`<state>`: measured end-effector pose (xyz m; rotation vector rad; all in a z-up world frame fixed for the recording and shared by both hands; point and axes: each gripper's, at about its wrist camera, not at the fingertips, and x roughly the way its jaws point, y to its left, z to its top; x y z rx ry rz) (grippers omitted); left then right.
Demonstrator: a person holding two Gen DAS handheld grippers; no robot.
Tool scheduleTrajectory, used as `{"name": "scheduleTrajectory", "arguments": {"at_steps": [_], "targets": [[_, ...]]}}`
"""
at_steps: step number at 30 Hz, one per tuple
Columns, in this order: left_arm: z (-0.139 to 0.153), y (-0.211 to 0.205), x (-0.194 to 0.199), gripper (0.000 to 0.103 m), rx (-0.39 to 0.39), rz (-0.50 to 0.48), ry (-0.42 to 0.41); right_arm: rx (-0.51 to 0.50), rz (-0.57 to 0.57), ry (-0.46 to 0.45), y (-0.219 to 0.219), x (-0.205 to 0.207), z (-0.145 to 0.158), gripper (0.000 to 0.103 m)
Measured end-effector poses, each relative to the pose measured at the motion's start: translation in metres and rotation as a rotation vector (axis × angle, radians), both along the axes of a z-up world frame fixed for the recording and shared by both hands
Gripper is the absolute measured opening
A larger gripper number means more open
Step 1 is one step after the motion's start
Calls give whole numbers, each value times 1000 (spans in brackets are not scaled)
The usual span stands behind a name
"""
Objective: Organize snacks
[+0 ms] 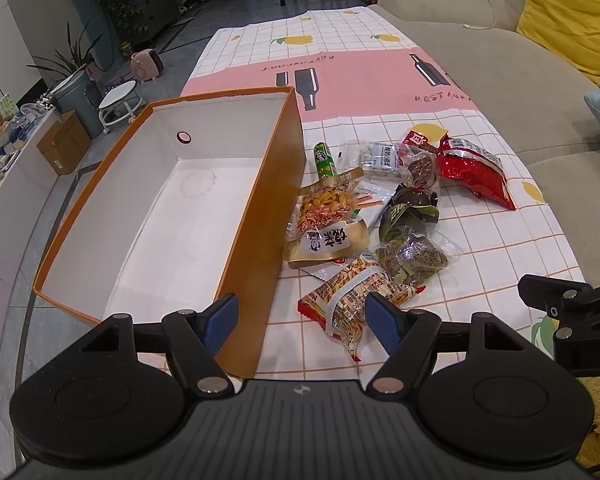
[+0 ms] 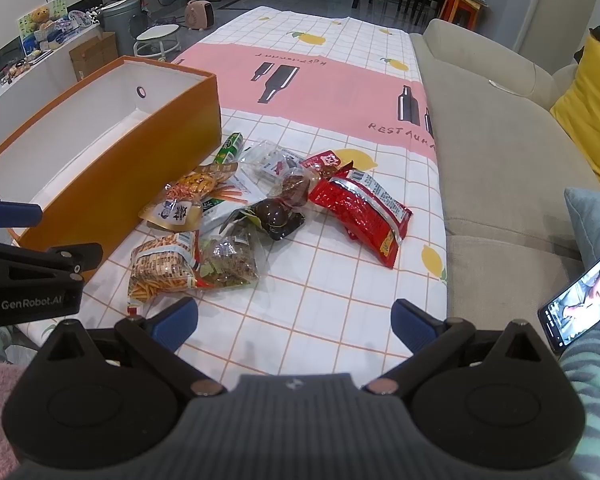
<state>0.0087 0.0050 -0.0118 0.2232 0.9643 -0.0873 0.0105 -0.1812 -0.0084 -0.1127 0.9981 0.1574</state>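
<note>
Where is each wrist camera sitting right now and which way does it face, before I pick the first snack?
Left wrist: on the left gripper, jaws open, low over the table's near edge, facing the orange box and the snack pile; the right gripper shows at the right edge.
Right wrist: on the right gripper, jaws open, further right, facing the pile and the red packet; the left gripper shows at the left edge, a striped sleeve and a phone at right.
Shared: box, snack pile, checked tablecloth, sofa.
</note>
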Motion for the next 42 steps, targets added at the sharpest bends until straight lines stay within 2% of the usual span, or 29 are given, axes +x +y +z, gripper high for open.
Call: {"name": "scheduleTrajectory", "arguments": {"at_steps": [36,42], "targets": [[-1,0,0,84,-2,-1,4,-2,-2,4,-2,0,-5,99],[-7,-4,2,81,-27,-41,-4,12,8,-58,-7,2,-10,99]]}}
